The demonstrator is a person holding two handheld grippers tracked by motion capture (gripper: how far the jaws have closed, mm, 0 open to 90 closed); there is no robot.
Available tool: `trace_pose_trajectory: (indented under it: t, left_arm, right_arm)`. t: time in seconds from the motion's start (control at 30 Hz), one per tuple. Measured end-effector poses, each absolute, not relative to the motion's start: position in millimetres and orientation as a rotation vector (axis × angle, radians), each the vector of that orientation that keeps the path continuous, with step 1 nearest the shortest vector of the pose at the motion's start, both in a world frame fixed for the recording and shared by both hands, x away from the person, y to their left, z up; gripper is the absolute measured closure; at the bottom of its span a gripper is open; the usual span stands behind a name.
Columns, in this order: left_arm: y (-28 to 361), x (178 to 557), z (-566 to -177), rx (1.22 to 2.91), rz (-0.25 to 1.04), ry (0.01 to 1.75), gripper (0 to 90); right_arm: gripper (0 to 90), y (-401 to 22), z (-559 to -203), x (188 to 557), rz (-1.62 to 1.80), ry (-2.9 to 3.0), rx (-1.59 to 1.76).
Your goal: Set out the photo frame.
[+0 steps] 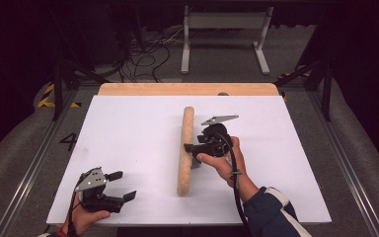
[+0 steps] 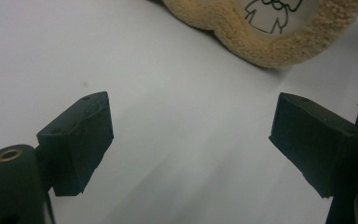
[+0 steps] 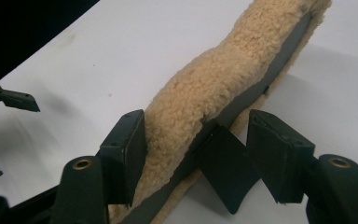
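A long picture frame (image 1: 185, 148) edged in tan fleece stands on its edge in the middle of the white table (image 1: 128, 128). My right gripper (image 1: 192, 154) straddles it about halfway along. In the right gripper view the left pad lies against the frame's fleece (image 3: 214, 79). The dark fold-out stand (image 3: 226, 172) on the frame's back sits just inside the right pad, and the right gripper (image 3: 196, 121) is open around both. My left gripper (image 1: 124, 185) rests open at the table's front left, its jaws (image 2: 193, 107) wide over bare table, with the frame's end (image 2: 270, 46) ahead of it.
A wooden strip (image 1: 187, 89) runs along the table's far edge. Beyond it, on the floor, stand a white metal rack (image 1: 224, 22) and loose cables (image 1: 143, 59). The left gripper's fingertips (image 3: 9, 100) show at the left edge of the right gripper view.
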State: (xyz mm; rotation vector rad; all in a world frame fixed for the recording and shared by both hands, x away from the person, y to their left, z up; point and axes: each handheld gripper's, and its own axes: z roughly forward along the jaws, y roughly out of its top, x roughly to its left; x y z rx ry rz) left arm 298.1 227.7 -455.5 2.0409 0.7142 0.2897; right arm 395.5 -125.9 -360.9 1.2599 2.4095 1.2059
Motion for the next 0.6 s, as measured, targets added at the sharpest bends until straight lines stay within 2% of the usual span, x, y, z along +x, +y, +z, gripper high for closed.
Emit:
trace_pose_trajectory:
  t: [0.17,0.6]
  left_arm:
    - [224,295,-465,2.165,0.330,0.685,13.0]
    - [227,295,-467,2.166,0.313,0.698,13.1]
  right_arm:
    - [36.4,-135,-362,395,1.205,2.389,1.296]
    - [33.6,-135,-357,393,1.256,2.373,1.336]
